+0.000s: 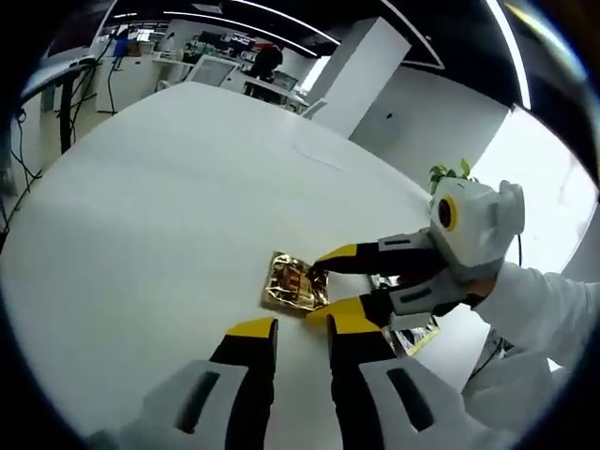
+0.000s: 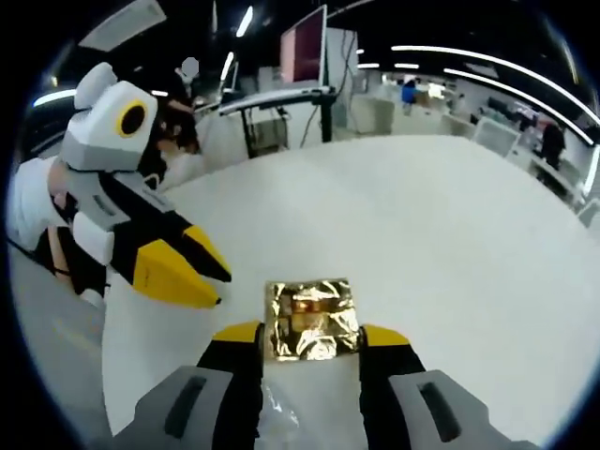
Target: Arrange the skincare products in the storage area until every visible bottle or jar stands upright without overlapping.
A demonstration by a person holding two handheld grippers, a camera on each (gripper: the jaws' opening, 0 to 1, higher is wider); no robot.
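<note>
A crumpled gold foil packet (image 1: pixel 292 283) lies flat on the white table (image 1: pixel 169 206). In the right gripper view the gold foil packet (image 2: pixel 312 319) sits just ahead of and between the yellow tips of my right gripper (image 2: pixel 309 336), which is open and straddles its near edge. That right gripper (image 1: pixel 330 279) reaches in from the right in the left gripper view, its tips at the packet's right side. My left gripper (image 1: pixel 302 326) hovers open just short of the packet, holding nothing. It appears as the left gripper (image 2: pixel 202 267) to the packet's left.
Clear crinkled plastic (image 2: pixel 272 412) lies between my right jaws near the camera. A second shiny wrapper (image 1: pixel 417 337) pokes out under the right gripper. The person's white sleeve (image 1: pixel 534 314) is at the right. Desks, a monitor (image 2: pixel 305 42) and a plant (image 1: pixel 448 173) stand beyond the table (image 2: pixel 450 216).
</note>
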